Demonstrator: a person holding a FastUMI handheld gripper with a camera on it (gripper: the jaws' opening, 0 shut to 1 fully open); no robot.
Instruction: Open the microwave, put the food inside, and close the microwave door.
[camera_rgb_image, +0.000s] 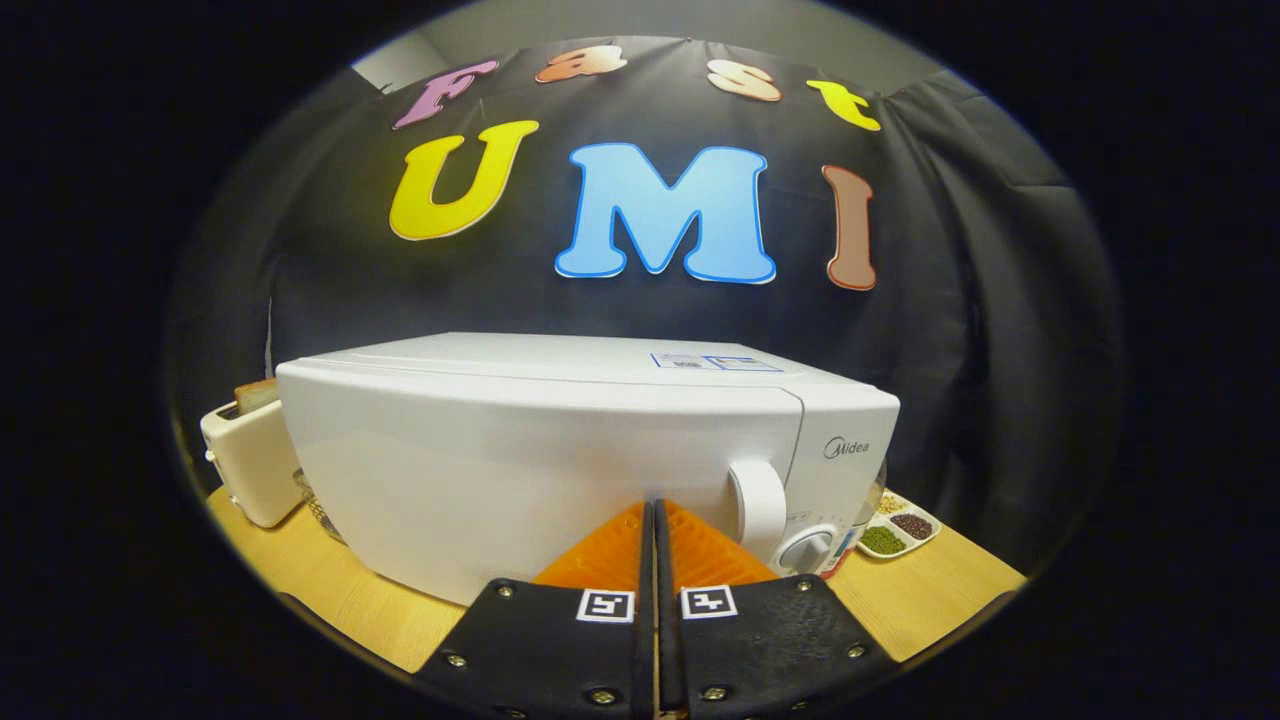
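A white microwave (560, 450) stands on the wooden table straight ahead, its door shut. The door's white handle (758, 505) rises just right of my fingertips, with a round dial (806, 548) below and right of it. My gripper (655, 512) is shut, its two fingers pressed together with nothing between them, the tips close against the lower front of the door. No food item shows between or ahead of the fingers.
A white toaster (250, 465) with a slice of bread (256, 395) in its slot stands left of the microwave. A divided dish of grains and beans (900, 528) lies right of it. The wooden table (330, 590) runs under everything; black cloth hangs behind.
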